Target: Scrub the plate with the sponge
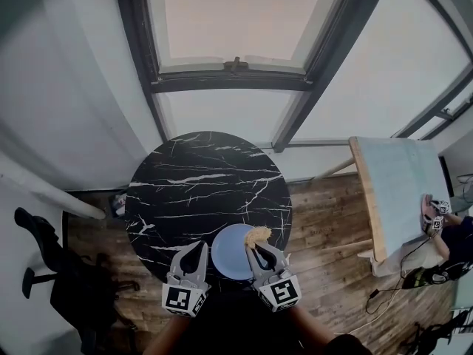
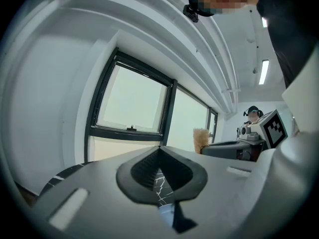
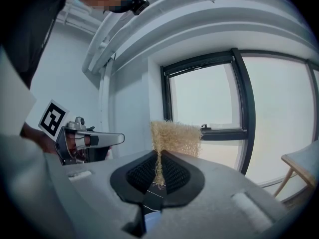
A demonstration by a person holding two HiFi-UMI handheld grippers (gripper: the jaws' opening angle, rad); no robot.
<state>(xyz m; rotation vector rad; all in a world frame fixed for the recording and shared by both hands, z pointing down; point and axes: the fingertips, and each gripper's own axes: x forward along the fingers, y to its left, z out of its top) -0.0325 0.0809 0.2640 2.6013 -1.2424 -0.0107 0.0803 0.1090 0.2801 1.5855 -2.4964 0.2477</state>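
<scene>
Here, head view, blue plate [image 1: 228,257] at the near edge of the round black table [image 1: 199,183], bare inside, tan sponge [image 1: 259,234] over its far right rim (fuzzy at the edges), left gripper view, left gripper [image 2: 160,158] jaws shut tight on nothing, right gripper view, right gripper [image 3: 158,159] jaws pinching the sponge.

Left claw [image 2: 160,156] closed, empty — window [image 2: 130,101] ahead.

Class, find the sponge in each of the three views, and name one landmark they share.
Head view: sponge low centre, at the far rim of the blue plate, in the jaws of the right gripper.
Left gripper view: sponge right of centre, against the window.
Right gripper view: sponge at centre, pinched between the jaws.
Shared landmark: the window handle.
</scene>
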